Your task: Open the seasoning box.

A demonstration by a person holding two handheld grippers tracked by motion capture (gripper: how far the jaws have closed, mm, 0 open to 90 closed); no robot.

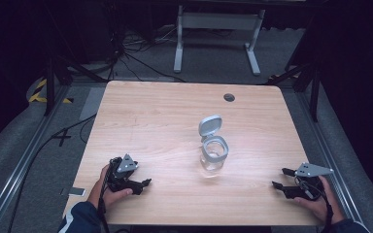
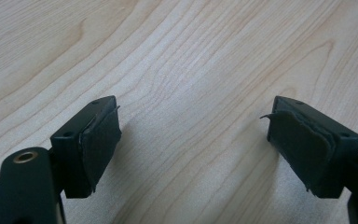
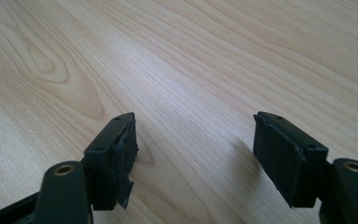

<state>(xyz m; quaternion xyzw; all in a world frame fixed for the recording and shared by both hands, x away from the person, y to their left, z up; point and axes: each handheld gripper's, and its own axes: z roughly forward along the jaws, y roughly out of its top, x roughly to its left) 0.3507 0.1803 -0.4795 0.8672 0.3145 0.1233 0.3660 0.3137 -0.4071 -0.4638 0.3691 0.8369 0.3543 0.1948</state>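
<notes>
From above I see a clear glass jar (image 1: 213,156), grey lid flipped up; my left gripper (image 2: 193,140) and right gripper (image 3: 193,149) gape empty over bare light wooden table (image 3: 214,56).

The bottom edge of the high view is cutting off both of the person's forearms, leaving just a sleeve (image 1: 80,216) showing. The glass jar (image 1: 213,156) is sitting too small to tell what it is holding. In the left gripper view, the right pad (image 2: 303,151) is fraying, its outer mount running off the frame.
</notes>
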